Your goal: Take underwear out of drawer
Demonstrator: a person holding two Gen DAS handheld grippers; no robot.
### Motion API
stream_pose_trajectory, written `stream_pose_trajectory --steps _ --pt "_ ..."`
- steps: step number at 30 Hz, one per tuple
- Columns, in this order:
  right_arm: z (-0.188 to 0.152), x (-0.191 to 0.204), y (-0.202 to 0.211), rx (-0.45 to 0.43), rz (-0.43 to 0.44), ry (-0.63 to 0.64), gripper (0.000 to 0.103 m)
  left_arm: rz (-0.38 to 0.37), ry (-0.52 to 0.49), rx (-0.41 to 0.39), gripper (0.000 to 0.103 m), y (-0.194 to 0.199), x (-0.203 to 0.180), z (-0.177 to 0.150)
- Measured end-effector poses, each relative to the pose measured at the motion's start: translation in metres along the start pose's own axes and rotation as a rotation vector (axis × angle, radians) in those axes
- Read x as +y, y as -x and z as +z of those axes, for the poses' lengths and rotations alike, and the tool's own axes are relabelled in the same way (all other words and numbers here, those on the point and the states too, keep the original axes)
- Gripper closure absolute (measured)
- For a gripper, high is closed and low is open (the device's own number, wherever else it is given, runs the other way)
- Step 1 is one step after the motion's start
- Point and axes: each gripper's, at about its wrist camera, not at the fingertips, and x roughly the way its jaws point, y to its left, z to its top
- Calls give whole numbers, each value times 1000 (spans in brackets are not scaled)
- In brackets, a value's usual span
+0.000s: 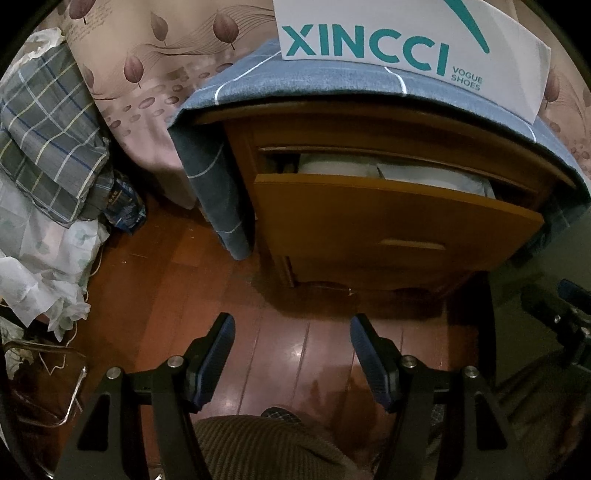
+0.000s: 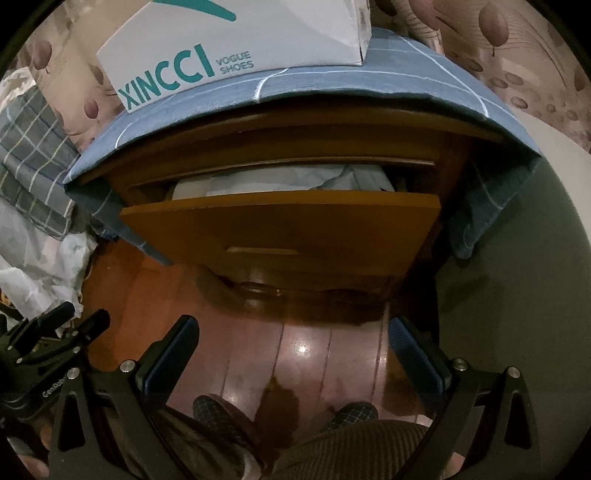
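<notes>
My left gripper [image 1: 291, 354] had flat, ribbed dark-blue pads [image 1: 218, 354] on black angular fingers with silver bolts, and its jaws stood well apart with nothing between them but bare floor. My right gripper [image 2: 291, 363] was built the same and gaped wider still, also empty and touching nothing. Both hung short of the nightstand [image 1: 240, 155], angled down toward it, well clear of its front.

Below the grippers I could see my own ribbed olive-brown trouser legs [image 2: 354, 439] and checked slippers [image 2: 212, 408]. The floor [image 2: 306, 354] was glossy reddish-brown plank, throwing back a spot of light in front of the nightstand.

The nightstand was smooth honey-coloured wood. Its top drawer [image 2: 280, 221] stood pulled partly out, a plain flat front with a slim bar handle [image 2: 264, 251]. Inside it lay pale, soft, crumpled fabric, the underwear [image 2: 295, 181], filling the gap behind the drawer front, untouched.

Over the nightstand's top hung a blue cloth [image 2: 332, 88] with thin white lines, draping down both sides. On that cloth sat a white cardboard shoebox [image 1: 406, 33] lettered XINCCI in teal. Left of the nightstand were a plaid grey-green bundle [image 1: 48, 140] and crinkled white plastic [image 1: 33, 280]; behind it hung a beige curtain [image 1: 155, 44] printed with leaves.
</notes>
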Motion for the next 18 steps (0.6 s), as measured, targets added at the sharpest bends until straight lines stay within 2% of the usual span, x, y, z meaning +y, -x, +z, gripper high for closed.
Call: stream_pose_trajectory --steps 2,6,8,10,12,14,17,18 --pt "0 0 0 -2 3 2 2 -25 20 -6 36 3 3 3" --pt "-1 -4 1 -5 7 -3 2 -190 195 34 36 -4 22 20" --pt "-2 -8 1 -8 12 -14 2 -188 236 59 36 -12 26 27" --pt "-2 -13 1 -5 15 -28 2 -276 331 93 36 -23 33 37" --pt "-2 -17 2 -4 22 -41 2 -292 379 107 36 -32 37 42" --pt "-3 -21 2 -2 28 -55 2 -332 464 147 36 -45 40 46" --pt "-3 -24 0 4 34 -63 2 -401 614 171 36 -70 48 52" --pt "-4 -24 1 5 34 -64 2 -411 634 169 36 -74 49 53"
